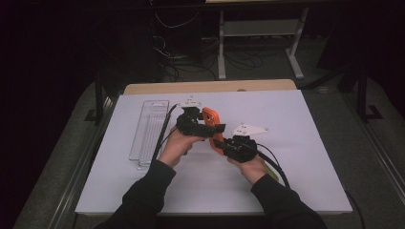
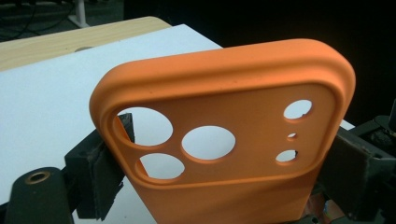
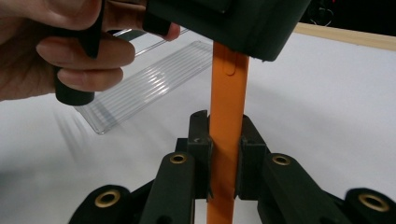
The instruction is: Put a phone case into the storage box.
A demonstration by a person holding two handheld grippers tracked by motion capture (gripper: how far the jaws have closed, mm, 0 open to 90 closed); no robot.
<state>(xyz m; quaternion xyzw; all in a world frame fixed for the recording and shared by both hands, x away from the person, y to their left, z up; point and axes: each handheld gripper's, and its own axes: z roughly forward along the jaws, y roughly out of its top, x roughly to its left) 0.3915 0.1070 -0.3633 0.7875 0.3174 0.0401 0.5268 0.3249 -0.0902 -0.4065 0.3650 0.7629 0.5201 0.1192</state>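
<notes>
An orange phone case (image 1: 209, 117) with several camera holes is held upright above the white table between both grippers. In the left gripper view the case (image 2: 224, 84) faces the camera, and my left gripper (image 2: 224, 163) has a pad pressed against each of its side edges. My left gripper (image 1: 212, 128) comes at it from the left in the high view. The right gripper (image 3: 225, 149) is shut on the case's thin lower edge (image 3: 229, 93), seen edge-on. It sits just right of and below the case (image 1: 222, 143) in the high view.
A clear ribbed plastic tray (image 1: 150, 129) lies on the white table cover (image 1: 286, 181) to the left, also seen behind the hand as the tray (image 3: 154, 84). A wooden table edge (image 1: 210, 87) runs along the back. Cables trail from both grippers.
</notes>
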